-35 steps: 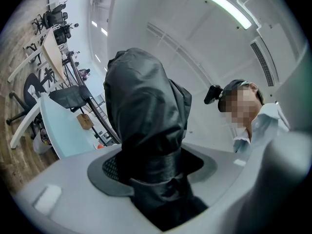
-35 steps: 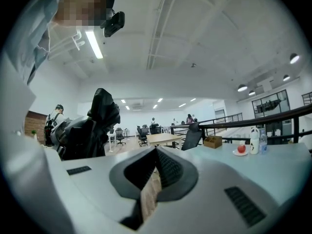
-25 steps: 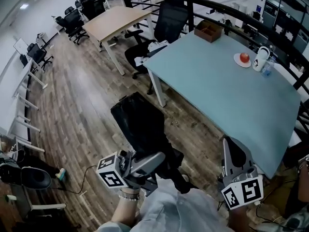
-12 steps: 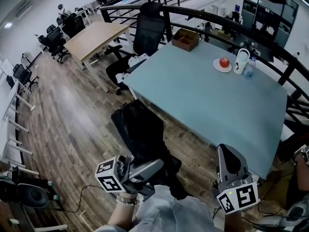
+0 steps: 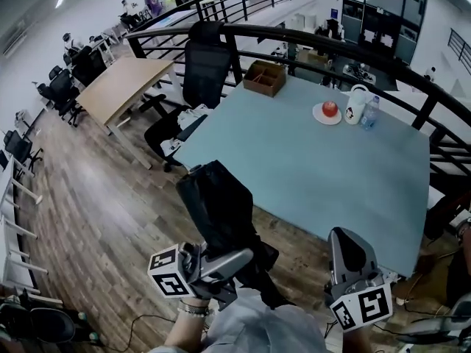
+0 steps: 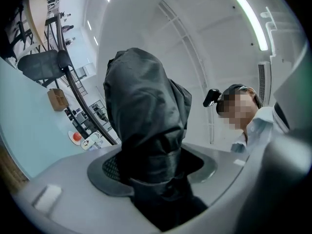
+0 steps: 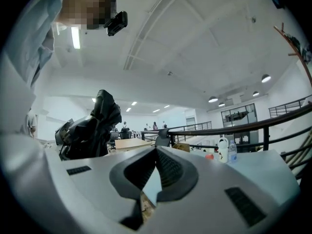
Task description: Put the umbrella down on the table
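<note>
step: left gripper (image 5: 237,260), lower left, clamped on the umbrella (image 5: 217,204), is best swung right over the table (image 5: 316,160) and lowered flat before anything's let go | look: black, folded, floppy fabric, held clear of the table, lower centre | right gripper (image 5: 344,243), lower right: pinched together, nothing held

Left gripper (image 5: 237,259): low at the left of the head view, pointing right and tilted slightly upward.
Left jaws: set wide, clamped on the folded umbrella (image 6: 146,130).
Right gripper (image 5: 343,240): low at the right, pointing ahead, about level.
Right jaws: tips meet, nothing between them.
Left wrist (image 5: 193,309): bare, wearing a beaded band.
</note>
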Available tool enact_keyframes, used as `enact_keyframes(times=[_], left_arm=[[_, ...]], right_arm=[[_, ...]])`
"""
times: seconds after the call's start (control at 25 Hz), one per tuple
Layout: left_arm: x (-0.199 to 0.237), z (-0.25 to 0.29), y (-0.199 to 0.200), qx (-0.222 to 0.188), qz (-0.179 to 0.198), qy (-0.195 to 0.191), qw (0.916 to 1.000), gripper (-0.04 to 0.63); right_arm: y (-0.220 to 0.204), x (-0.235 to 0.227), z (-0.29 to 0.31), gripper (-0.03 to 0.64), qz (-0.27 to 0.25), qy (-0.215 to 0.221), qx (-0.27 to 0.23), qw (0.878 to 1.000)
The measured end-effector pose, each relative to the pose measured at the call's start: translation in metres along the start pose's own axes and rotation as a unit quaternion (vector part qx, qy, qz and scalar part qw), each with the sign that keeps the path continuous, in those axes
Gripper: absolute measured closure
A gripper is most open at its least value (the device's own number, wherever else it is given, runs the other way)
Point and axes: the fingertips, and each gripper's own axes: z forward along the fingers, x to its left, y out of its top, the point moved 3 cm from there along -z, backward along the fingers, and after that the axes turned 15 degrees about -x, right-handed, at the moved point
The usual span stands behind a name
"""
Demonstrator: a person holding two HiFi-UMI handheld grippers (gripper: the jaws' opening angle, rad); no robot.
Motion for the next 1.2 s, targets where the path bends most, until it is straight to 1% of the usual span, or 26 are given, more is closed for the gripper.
enact_keyframes(times=[0.2,0.28,0.4,0.56,0.72,0.92,1.2], left_arm=[[0.028,0.013,0.019,0.034,-0.017,-0.022,0.9990,0.318],[0.038,0.014,0.028,0.046,-0.023,-0.029,0.9983,0.318],[0.055,0.015,0.038,0.062,-0.030,-0.039,0.9969,0.318],[0.075,0.021,0.047,0.080,-0.043,-0.055,0.9944,0.318],[0.089,0.031,0.049,0.101,-0.055,-0.074,0.9906,0.318],[0.093,0.042,0.048,0.130,-0.068,-0.104,0.9837,0.318],[0.107,0.045,0.038,0.160,-0.088,-0.107,0.9774,0.318]], right_arm=[[-0.005,0.004,0.026,0.624,-0.005,-0.044,-0.002,0.999],[-0.007,0.010,0.035,0.624,-0.006,-0.053,0.000,0.999],[-0.010,0.019,0.045,0.624,-0.021,-0.071,0.004,0.997],[-0.011,0.023,0.051,0.624,-0.030,-0.111,-0.002,0.993],[-0.013,0.024,0.048,0.624,-0.040,-0.154,-0.005,0.987],[-0.013,0.028,0.034,0.624,-0.050,-0.209,-0.009,0.977],[-0.015,0.030,0.030,0.624,-0.061,-0.241,-0.005,0.969]])
